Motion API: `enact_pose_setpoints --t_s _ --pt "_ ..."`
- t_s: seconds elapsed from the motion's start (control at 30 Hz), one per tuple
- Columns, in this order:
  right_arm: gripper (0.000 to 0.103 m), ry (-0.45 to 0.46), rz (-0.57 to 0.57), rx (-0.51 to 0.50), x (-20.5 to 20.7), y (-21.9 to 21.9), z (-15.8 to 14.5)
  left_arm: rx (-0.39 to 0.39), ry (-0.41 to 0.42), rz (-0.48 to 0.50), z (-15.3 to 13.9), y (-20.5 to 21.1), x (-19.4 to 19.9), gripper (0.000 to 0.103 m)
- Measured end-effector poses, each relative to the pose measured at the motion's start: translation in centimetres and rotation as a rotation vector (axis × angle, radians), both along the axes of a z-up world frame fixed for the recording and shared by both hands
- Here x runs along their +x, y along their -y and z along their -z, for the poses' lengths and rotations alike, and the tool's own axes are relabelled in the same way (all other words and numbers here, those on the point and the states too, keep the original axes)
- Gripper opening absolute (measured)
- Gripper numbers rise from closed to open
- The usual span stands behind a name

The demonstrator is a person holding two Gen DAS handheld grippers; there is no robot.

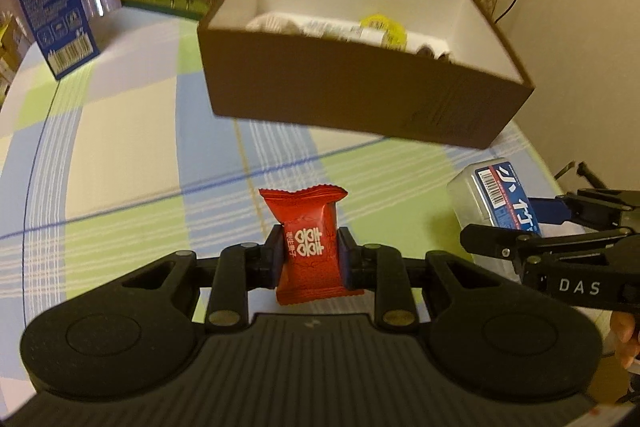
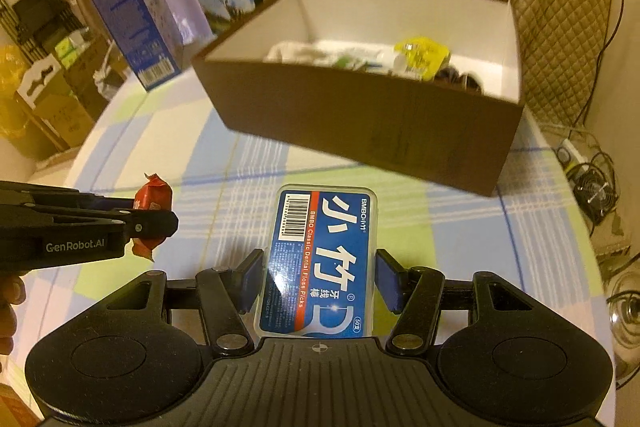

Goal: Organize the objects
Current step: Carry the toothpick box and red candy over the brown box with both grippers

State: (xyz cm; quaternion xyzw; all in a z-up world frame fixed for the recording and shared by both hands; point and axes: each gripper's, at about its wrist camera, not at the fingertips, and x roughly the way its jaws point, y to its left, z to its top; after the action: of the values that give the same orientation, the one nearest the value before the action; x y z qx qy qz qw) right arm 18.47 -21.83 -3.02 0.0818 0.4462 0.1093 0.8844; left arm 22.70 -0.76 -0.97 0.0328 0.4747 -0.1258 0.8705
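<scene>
Right wrist only: floss box label; left wrist: candy front

I see a glossy red foil-like candy wrapper and a shiny clear plastic floss case before the matt brown cardboard box; under it lies a smooth checked cloth.

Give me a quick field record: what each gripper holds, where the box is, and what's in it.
left gripper: shut on red candy packet, lifted above the tablecloth
right gripper: shut on floss pick case
brown box: open, ahead of both grippers on the checked tablecloth
box contents: yellow-lidded cup plus pale wrapped items, unclear
not yet boxed: candy packet, floss case
</scene>
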Motion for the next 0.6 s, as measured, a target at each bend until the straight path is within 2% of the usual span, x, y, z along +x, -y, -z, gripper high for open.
enact_pose_setpoints --t_s 0.33,0.6 --pt "0.055 0.086 0.017 0.014 1.4 2.2 -3.3 -0.027 0.070 0.014 -3.0 1.5 1.1 0.022" --pt "0.055 0.162 0.032 0.016 4.6 4.0 -5.7 -0.031 0.123 0.034 -4.9 3.3 3.8 0.022"
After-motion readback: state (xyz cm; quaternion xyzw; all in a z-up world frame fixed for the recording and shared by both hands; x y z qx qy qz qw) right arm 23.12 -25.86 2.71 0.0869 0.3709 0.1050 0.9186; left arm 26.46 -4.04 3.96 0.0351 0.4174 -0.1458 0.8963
